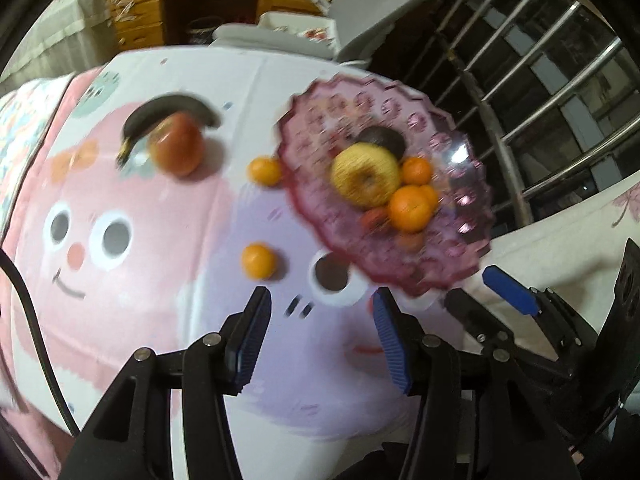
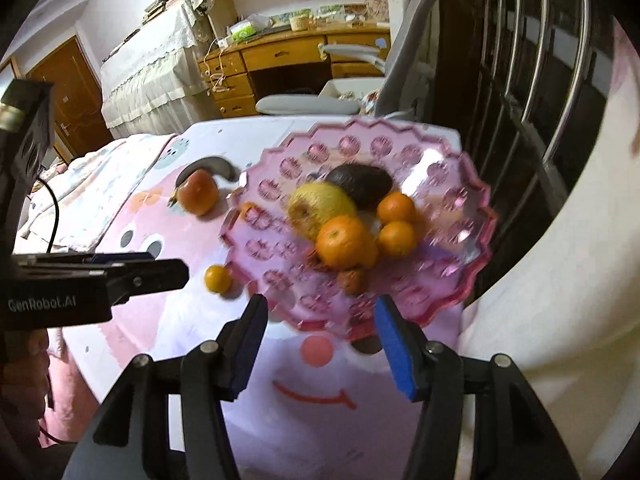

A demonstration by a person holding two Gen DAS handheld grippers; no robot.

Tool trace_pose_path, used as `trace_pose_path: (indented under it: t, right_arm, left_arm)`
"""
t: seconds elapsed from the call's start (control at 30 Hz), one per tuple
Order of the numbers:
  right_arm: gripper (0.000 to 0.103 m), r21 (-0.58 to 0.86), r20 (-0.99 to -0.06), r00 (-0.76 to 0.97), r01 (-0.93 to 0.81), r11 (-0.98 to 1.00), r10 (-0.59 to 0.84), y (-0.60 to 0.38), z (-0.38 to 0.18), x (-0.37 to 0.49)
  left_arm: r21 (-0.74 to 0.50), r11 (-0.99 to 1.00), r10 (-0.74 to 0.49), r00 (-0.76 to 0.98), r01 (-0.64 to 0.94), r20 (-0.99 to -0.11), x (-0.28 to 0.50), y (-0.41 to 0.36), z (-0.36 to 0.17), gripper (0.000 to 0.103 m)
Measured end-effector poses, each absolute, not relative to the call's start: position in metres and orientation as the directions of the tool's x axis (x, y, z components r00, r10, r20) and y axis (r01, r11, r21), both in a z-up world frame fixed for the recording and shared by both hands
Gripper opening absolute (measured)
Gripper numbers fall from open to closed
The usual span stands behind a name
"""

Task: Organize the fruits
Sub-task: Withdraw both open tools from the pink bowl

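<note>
Going from the left, the dark banana [image 1: 170, 114] lies curved on the cartoon-printed cloth [image 1: 132, 300] that covers the table, and looks overripe; I judge it soft and easily bruised, so I would take it across its middle, gently; the red apple [image 1: 178, 146] sits touching it, just in front, firm and smooth and heavier, best held across its widest part so it does not squirt out. Next come two loose small oranges: one [image 1: 264, 171] just beside the rim of the pink dish [image 1: 460, 248], the other [image 1: 258, 261] nearer to me and apart from the dish; both look light and round with slightly yielding peel, likely to roll if nudged; I would close on the sides at the equator.

My left fingers [image 1: 320, 320] stand apart with nothing between them, just in front of that nearer orange; my right fingers [image 2: 320, 320] are likewise apart and hold nothing, hanging over the near rim of the dish.

The dish itself looks like thin moulded plastic, light and liable to slide on the cloth; already in it are a yellow apple [image 1: 366, 174], a dark avocado-like fruit [image 1: 386, 140] behind it and several oranges [image 1: 410, 208] piled to the right, a heap that could shift.
</note>
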State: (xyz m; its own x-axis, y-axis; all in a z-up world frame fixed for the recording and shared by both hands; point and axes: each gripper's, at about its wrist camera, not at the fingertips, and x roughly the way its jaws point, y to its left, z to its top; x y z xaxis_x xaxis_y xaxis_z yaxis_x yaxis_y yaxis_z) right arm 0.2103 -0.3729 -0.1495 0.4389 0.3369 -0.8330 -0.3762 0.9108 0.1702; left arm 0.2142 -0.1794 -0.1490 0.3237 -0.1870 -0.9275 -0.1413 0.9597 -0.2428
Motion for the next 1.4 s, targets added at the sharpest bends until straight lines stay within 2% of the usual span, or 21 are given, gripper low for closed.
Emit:
trace_pose_path:
  t: [0.23, 0.33, 0.53, 1.03, 1.4]
  right_arm:
    - [0.057, 0.215, -0.861, 0.390, -0.301, 0.929, 0.326, -0.361, -0.173, 0.191]
    - [0.057, 0.239, -0.872, 0.373, -0.243, 0.940, 0.318, -0.358, -0.181, 0.188]
    - [0.057, 0.258, -0.882, 0.365, -0.150, 0.954, 0.296, -0.343, -0.185, 0.184]
    - [0.057, 0.320, -0.898, 0.359, 0.137, 0.937, 0.254, -0.278, -0.201, 0.156]
    - [0.057, 0.279, -0.922, 0.343, 0.261, 0.924, 0.181, -0.222, -0.213, 0.118]
  left_arm:
    - [-0.208, 0.954, -0.142, 0.288, -0.214, -0.947, 0.187, -0.136, -0.159, 0.052]
    - [-0.202, 0.952, -0.135, 0.275, -0.232, -0.952, 0.178, -0.119, -0.161, 0.058]
    - [-0.202, 0.954, -0.140, 0.270, -0.222, -0.953, 0.167, -0.089, -0.156, 0.059]
    - [-0.164, 0.986, -0.154, 0.217, -0.030, -0.964, 0.167, -0.006, -0.150, 0.074]
    - [-0.176, 0.969, -0.203, 0.153, 0.170, -0.967, 0.188, 0.017, -0.160, 0.082]
